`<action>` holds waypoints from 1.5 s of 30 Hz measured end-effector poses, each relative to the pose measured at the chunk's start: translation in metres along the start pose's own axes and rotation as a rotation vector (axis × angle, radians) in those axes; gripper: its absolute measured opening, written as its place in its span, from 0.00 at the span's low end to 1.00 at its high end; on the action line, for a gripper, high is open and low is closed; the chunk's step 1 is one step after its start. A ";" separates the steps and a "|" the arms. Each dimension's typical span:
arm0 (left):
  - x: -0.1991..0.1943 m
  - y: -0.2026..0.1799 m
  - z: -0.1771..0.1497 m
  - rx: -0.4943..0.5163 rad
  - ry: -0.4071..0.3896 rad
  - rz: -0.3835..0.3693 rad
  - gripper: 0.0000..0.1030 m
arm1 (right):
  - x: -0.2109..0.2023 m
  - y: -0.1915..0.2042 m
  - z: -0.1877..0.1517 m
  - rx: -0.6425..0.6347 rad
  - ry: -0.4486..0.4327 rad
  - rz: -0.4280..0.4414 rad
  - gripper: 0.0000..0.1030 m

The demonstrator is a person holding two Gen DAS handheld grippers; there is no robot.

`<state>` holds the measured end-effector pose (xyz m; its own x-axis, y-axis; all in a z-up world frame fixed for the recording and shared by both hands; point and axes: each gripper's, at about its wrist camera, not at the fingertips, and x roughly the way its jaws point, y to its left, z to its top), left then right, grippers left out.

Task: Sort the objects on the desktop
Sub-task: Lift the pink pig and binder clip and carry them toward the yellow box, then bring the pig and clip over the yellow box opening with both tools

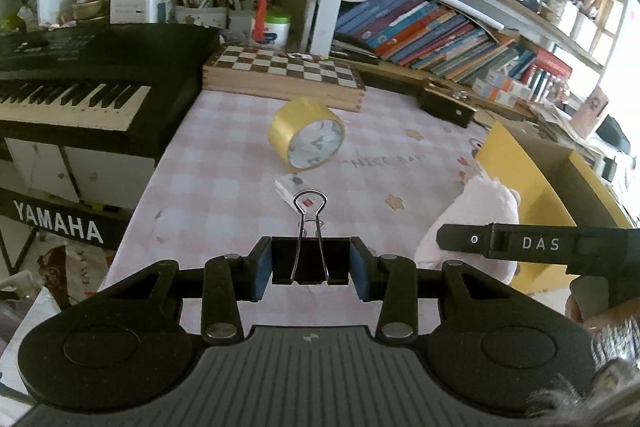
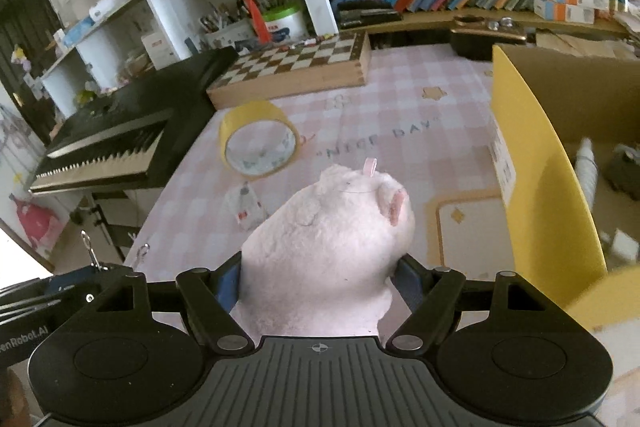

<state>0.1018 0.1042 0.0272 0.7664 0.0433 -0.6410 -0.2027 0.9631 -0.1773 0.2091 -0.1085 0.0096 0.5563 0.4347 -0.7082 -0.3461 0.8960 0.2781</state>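
My left gripper [image 1: 311,262] is shut on a black binder clip [image 1: 310,259] with its wire handles pointing forward, held above the pink checked table. My right gripper [image 2: 320,283] is shut on a pink plush toy [image 2: 332,239], which also shows in the left wrist view [image 1: 476,223]. A yellow tape roll [image 1: 307,133] lies on its side ahead; it also shows in the right wrist view [image 2: 258,141]. A small white packet [image 1: 290,187] lies just before the tape; the right wrist view shows it too [image 2: 248,207]. A yellow cardboard box [image 2: 560,163] stands open at the right.
A wooden chessboard box [image 1: 280,71] sits at the table's far side. A black Yamaha keyboard [image 1: 80,91] runs along the left edge. A dark case [image 1: 446,103] and shelves of books [image 1: 432,35] stand behind. The box holds several items [image 2: 588,163].
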 end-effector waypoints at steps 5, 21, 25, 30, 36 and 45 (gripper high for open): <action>-0.019 -0.001 -0.013 0.013 0.002 -0.021 0.36 | -0.014 0.006 -0.017 0.005 0.006 -0.005 0.75; -0.071 0.007 -0.061 0.033 0.020 -0.059 0.36 | -0.060 0.030 -0.078 0.000 0.013 -0.035 0.75; -0.081 0.004 -0.071 0.054 0.027 -0.073 0.36 | -0.070 0.033 -0.094 0.015 0.011 -0.044 0.75; -0.090 -0.001 -0.083 0.086 0.044 -0.097 0.36 | -0.081 0.034 -0.112 0.037 0.008 -0.067 0.75; -0.092 -0.009 -0.093 0.124 0.071 -0.142 0.36 | -0.095 0.028 -0.132 0.081 0.008 -0.101 0.75; -0.086 -0.031 -0.096 0.187 0.097 -0.236 0.36 | -0.118 0.010 -0.150 0.160 -0.011 -0.185 0.75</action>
<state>-0.0167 0.0448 0.0159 0.7150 -0.2044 -0.6686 0.0968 0.9761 -0.1948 0.0273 -0.1644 -0.0014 0.6074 0.2624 -0.7498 -0.1144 0.9629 0.2443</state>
